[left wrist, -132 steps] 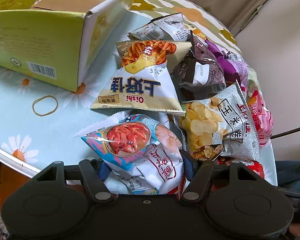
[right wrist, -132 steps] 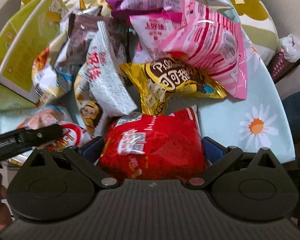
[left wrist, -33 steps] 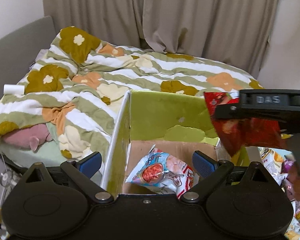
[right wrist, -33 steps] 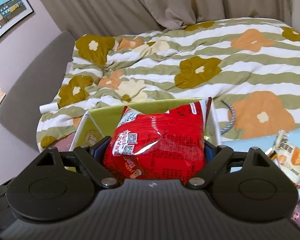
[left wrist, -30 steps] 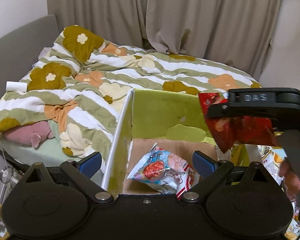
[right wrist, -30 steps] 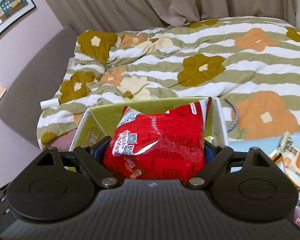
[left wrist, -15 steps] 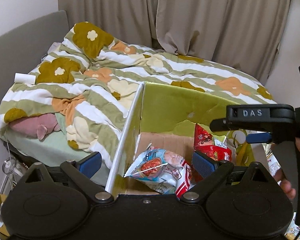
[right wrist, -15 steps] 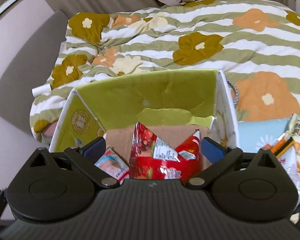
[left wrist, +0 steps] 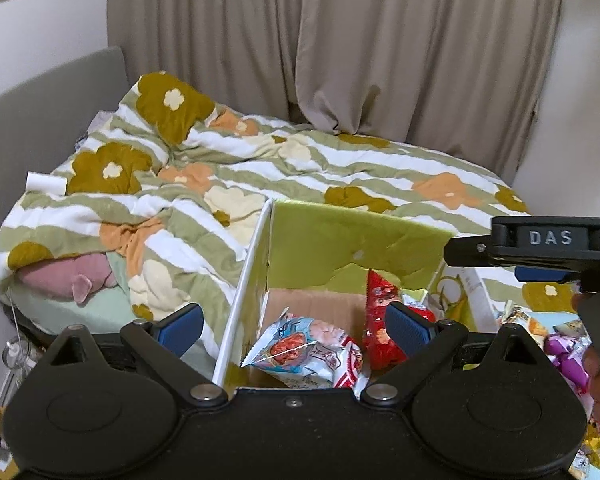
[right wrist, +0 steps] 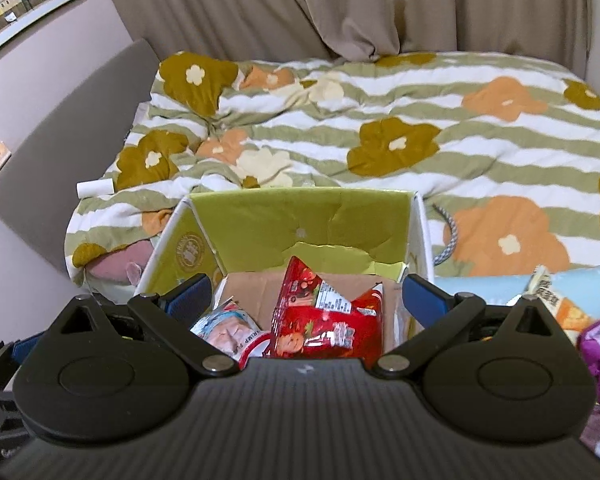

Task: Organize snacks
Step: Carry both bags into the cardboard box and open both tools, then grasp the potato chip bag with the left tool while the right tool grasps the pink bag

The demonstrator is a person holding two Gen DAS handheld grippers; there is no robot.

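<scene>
Beside bed, right hand-held gripper [left wrist: 540,272] reads "DAS" above box [left wrist: 340,236].

The box [right wrist: 300,216] is coloured yellow-green inside with white edges and a brown cardboard floor, and in it a red snack bag [right wrist: 328,324] and a pale blue, white and red one [left wrist: 304,354] are seen. The duvet [right wrist: 380,120] is striped green and white and patterned with mustard, orange and cream flowers, while the curtains [left wrist: 340,40] are coloured plain beige.

surface: table [right wrist: 580,276], pale blue cover, seen only at right | on it: green box [right wrist: 300,220] standing open, left of snack bags [right wrist: 552,300] heaped at right edge | beyond: bed [right wrist: 420,120], striped flowered quilt [left wrist: 240,176], white roll [right wrist: 95,189] at its left
</scene>
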